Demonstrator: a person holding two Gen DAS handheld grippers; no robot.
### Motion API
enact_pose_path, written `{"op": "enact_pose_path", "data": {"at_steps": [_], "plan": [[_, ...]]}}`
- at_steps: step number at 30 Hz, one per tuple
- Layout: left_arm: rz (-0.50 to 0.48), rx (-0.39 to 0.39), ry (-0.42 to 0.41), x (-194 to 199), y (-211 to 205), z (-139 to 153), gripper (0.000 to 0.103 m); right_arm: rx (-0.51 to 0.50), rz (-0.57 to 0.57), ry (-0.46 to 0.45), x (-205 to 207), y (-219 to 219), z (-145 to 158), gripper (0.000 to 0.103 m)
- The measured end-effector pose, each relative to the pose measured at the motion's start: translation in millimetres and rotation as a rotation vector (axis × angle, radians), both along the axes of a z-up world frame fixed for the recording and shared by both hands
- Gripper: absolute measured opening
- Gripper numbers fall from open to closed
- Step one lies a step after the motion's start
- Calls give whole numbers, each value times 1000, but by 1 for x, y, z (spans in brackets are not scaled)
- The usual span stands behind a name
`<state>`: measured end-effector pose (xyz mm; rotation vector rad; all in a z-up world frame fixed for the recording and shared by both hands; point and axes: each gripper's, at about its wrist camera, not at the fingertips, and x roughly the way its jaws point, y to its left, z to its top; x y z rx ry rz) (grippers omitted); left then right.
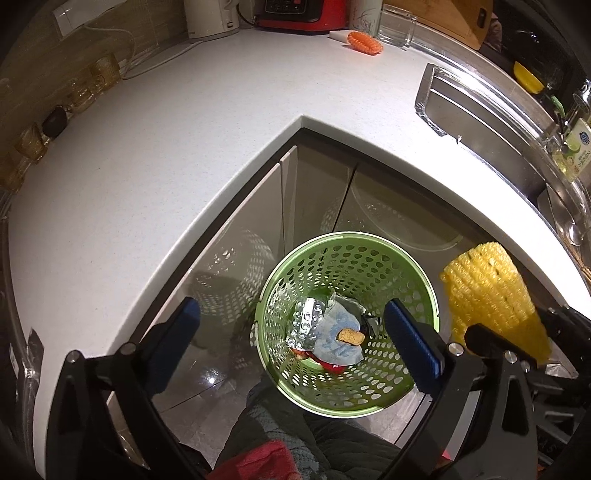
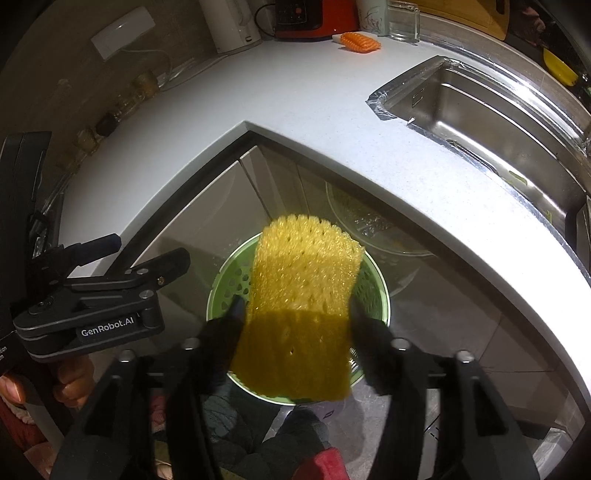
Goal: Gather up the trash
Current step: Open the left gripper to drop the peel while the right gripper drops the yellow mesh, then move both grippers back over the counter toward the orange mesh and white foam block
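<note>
We count one green basket [image 1: 424, 295], one yellow foam net [image 2: 306, 280], one cork [image 1: 351, 336] and one foil blister sheet [image 1: 306, 325]. On the counter [image 1: 147, 147] we count one orange scrubber [image 1: 365, 42] and one sink [image 2: 498, 122]. Two hand-held grippers show.

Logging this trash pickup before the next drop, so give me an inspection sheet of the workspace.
Surface: white countertop, corner-shaped.
Job's things: green basket on the floor holds foil, paper and a cork; yellow foam net above it.
Clutter: orange scrubber, amber glasses, glass container.
Grippers: left gripper open, empty; right gripper shut on the net.
Cables: white cord along the wall.
Surroundings: kettle, red appliance, steel sink, cabinets.
</note>
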<state>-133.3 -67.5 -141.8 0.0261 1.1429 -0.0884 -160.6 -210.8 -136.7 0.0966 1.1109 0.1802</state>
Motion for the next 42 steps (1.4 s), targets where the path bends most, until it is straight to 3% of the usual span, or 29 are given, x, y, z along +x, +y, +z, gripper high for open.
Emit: {"op": "enact_pose_path", "data": {"at_steps": [5,11,32,42], "plan": [[18,-2,10,0,4,-2,95,-3,-12,-14,2,-1,5,85],[30,-4,4,0,6,0,95,-10,-41,-17,3,-7,8,92],[35,-2,-24,-19,0,11,95,-15,-82,-59,-17,-30,22,98],[-9,7,-73,7,0,33,95,-18,-99,-135,18,-37,44,100]]}}
